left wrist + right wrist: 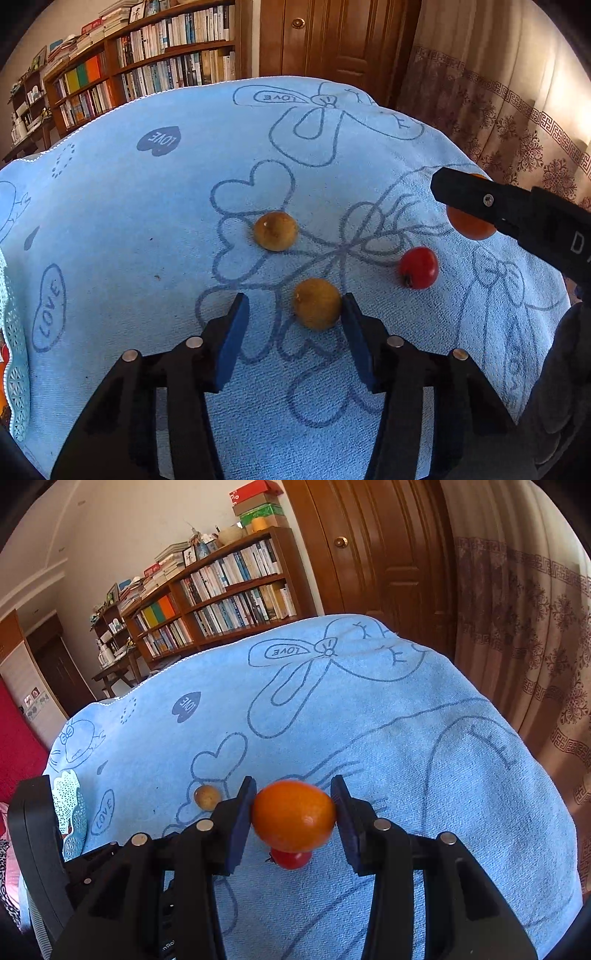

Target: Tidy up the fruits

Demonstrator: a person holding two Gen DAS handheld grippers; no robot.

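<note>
Left wrist view: four fruits on the blue towel [155, 229] covering the tabletop. Two brownish-yellow round fruits: far brown fruit [275, 231] resting alone near the middle of the towel, near brown fruit [317, 303] lying between the spread blue pads of the left gripper [295, 317], touching or nearly touching the right pad, well clear of the left one; left gripper released, grasping nothing. One red fruit [418, 267] on the towel to the right. One orange fruit [471, 223] partly hidden behind a black finger of the right gripper [469, 195]. One pale lattice basket [14, 369] at the left edge.

Right wrist view: one orange fruit [293, 815] clamped between both pads of the right gripper [293, 818], raised above the towel [406, 738]. One red fruit [291, 859] directly below it. One brown fruit [207, 796] to the left, beside the lattice basket [72, 812].
</note>
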